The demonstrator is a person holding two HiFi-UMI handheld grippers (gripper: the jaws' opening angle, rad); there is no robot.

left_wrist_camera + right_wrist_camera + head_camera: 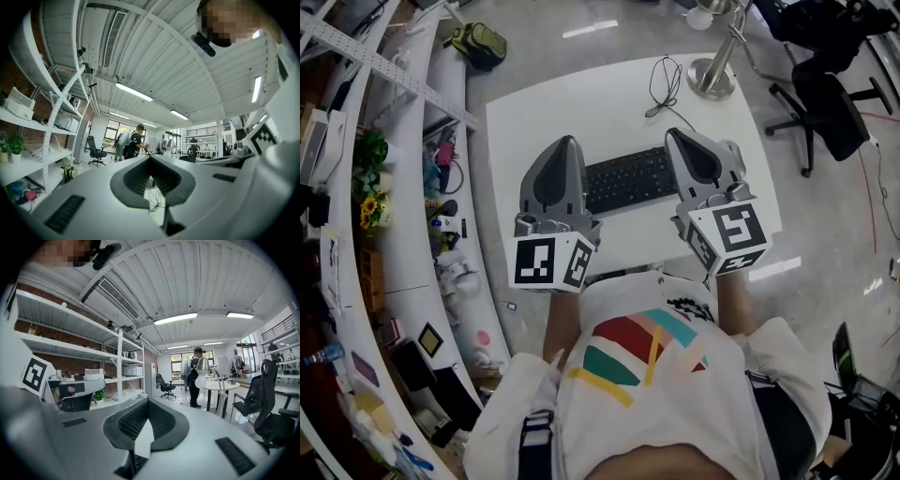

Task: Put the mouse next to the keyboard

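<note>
The only print on my tools is the black-and-white square marker on each cube, one (551, 262) on my left tongs (562, 145) and one (729, 234) on my right tongs (675, 134). The key legends on the keyboard (628, 180) are too small to read.

The white table (581, 103) ends just in front of my body. My left tongs sit close to its left edge, and the cube of my right tongs is out near the right front corner. Behind the keyboard the top is bare up to a looped black cable (664, 84) and the round lamp base (712, 77) at the far right corner. A black office chair (830, 103) stands off the right side, and curved white shelving (403, 187) runs along the left.

Both tongs are closed and hold nothing: in each gripper view the tips meet, and only the table shows through the gap behind them. The keyboard lies between the two tongs, each end partly under one of them. I cannot make out the mouse in any view.
</note>
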